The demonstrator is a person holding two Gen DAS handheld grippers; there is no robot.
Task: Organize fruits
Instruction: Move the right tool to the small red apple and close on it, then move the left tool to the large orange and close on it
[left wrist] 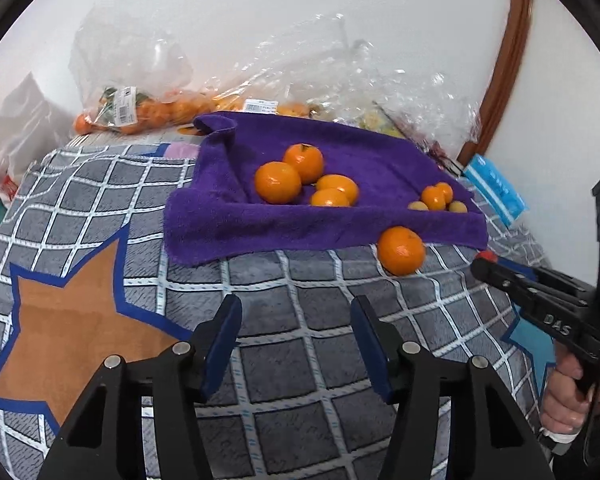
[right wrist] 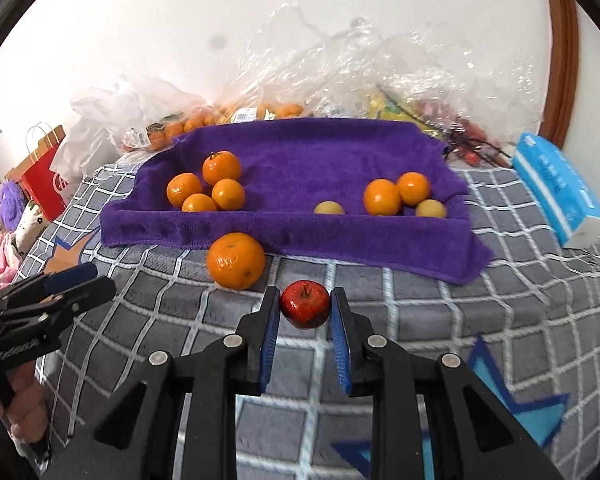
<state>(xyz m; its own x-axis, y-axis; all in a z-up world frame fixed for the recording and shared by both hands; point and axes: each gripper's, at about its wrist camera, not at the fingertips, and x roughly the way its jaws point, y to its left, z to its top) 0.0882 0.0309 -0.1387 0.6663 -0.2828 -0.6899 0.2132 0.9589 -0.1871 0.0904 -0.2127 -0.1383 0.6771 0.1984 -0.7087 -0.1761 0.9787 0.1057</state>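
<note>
Between my right claw (right wrist: 305,300) pads sits a small red apple (right wrist: 305,309), clamped above the bed cover (right wrist: 400,320). My left claw (left wrist: 296,320) hangs unclenched, empty. Advice: carry level to the purple towel (right wrist: 300,152), clear the loose orange (right wrist: 236,260), release gently.

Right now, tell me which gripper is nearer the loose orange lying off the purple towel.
Right. The right gripper, shut on a red apple, sits just beside the orange; the left gripper hangs open, farther back.
</note>
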